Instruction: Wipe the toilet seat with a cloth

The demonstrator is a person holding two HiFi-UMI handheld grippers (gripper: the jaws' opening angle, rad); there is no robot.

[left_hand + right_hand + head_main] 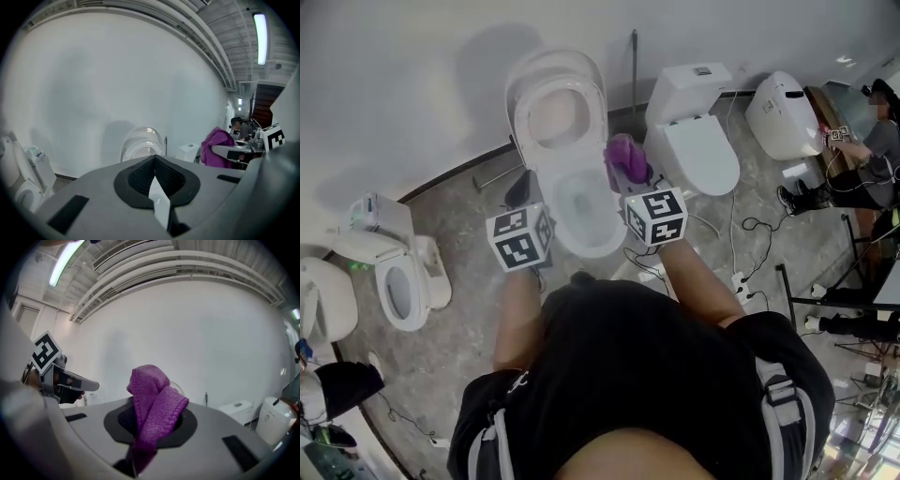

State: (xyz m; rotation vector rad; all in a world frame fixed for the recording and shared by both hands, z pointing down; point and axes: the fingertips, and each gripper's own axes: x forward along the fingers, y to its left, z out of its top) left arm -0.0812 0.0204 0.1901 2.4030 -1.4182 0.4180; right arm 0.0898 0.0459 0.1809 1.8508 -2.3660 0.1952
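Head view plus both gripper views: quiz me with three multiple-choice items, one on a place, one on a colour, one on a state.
1. The purple knitted cloth is:
A) on the floor
B) in the right gripper's jaws
C) in a toilet bowl

2. The marker cube on the left gripper is:
A) red and yellow
B) blue and green
C) black and white

3. The left gripper's jaws are:
A) shut, empty
B) wide open
C) shut on a brush

Answers:
1. B, the right gripper view shows the cloth pinched there.
2. C, the head view shows its black-and-white squares.
3. A, the left gripper view shows them meeting with nothing between.
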